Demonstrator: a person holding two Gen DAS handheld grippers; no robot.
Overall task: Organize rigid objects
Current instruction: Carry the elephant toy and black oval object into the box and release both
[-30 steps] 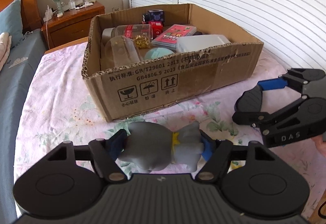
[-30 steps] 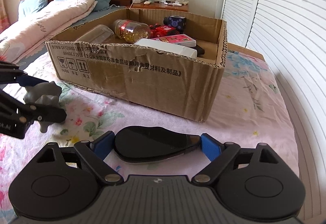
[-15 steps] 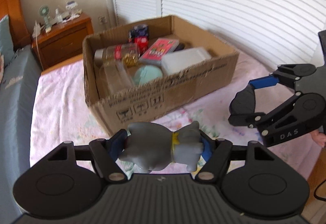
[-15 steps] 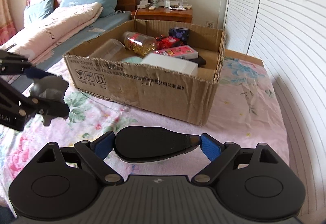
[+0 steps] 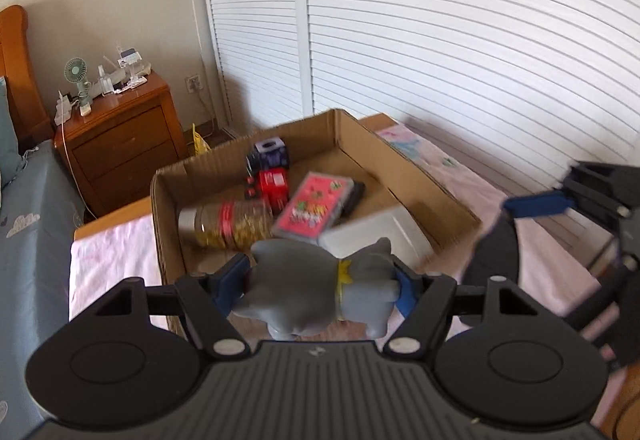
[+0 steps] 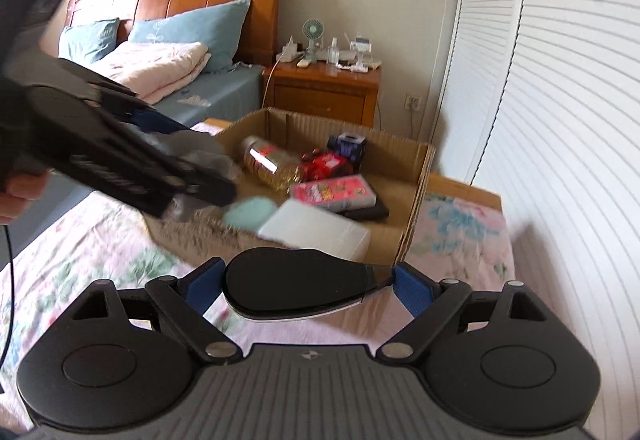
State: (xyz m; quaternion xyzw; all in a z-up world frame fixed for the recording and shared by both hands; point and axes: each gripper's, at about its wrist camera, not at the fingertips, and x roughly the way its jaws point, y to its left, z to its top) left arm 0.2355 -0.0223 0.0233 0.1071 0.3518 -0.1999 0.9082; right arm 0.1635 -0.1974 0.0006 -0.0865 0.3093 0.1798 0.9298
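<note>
Claws (image 5: 320, 282) (image 6: 306, 286) clamped on toy (image 5: 320, 286), case (image 6: 296, 286)

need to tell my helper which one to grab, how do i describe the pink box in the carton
Find the open cardboard carton on the floral bedspread. Near its middle lies a flat pink box with small bright pictures on top, resting on a dark slab beside the red toy. It is the only pink item inside.
</note>
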